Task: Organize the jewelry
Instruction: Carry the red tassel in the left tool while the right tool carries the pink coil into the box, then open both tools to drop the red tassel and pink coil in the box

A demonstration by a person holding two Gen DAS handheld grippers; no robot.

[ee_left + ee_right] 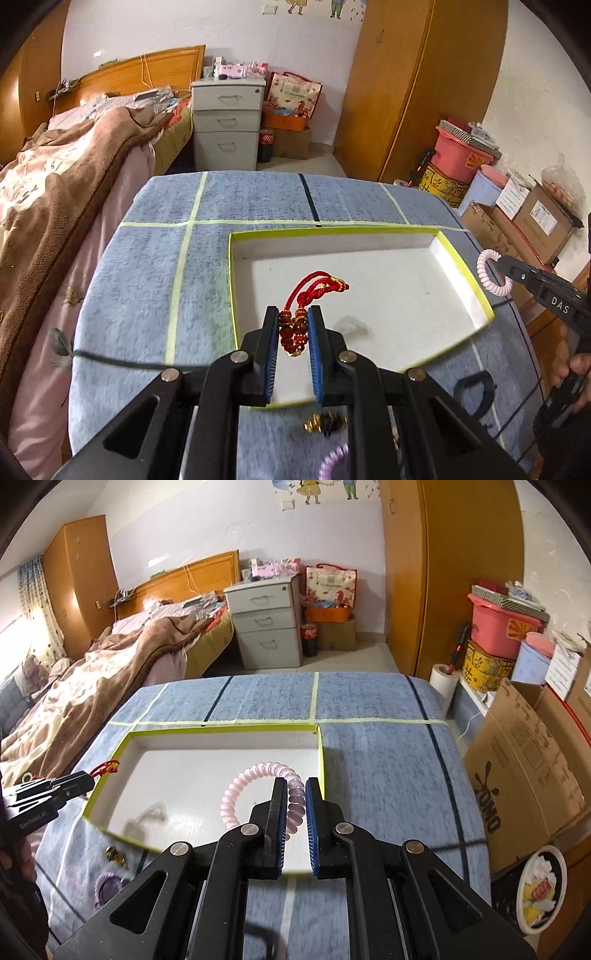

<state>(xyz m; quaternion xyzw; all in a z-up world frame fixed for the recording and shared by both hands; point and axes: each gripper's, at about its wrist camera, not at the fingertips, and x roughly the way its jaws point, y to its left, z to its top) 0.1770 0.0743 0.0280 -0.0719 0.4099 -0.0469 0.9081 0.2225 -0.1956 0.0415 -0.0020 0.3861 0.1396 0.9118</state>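
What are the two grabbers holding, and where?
Left gripper pinches the red beaded bracelet by its beads; right gripper pinches the pink spiral hair tie on its coil's right side.

The left gripper (293, 325) clamps a red beaded bracelet (295, 330) above the white tray (461, 273). At far right, the right gripper (496, 260) holds a pink coil band (484, 275) over the tray's right rim.

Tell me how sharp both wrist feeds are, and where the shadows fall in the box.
Left wrist view: the red beaded bracelet in the left tool is sharp; a soft shadow lies on the white box floor. Right wrist view: the pink coil hair tie is sharp, the box's near rim smears, and fisheye bends the edges.
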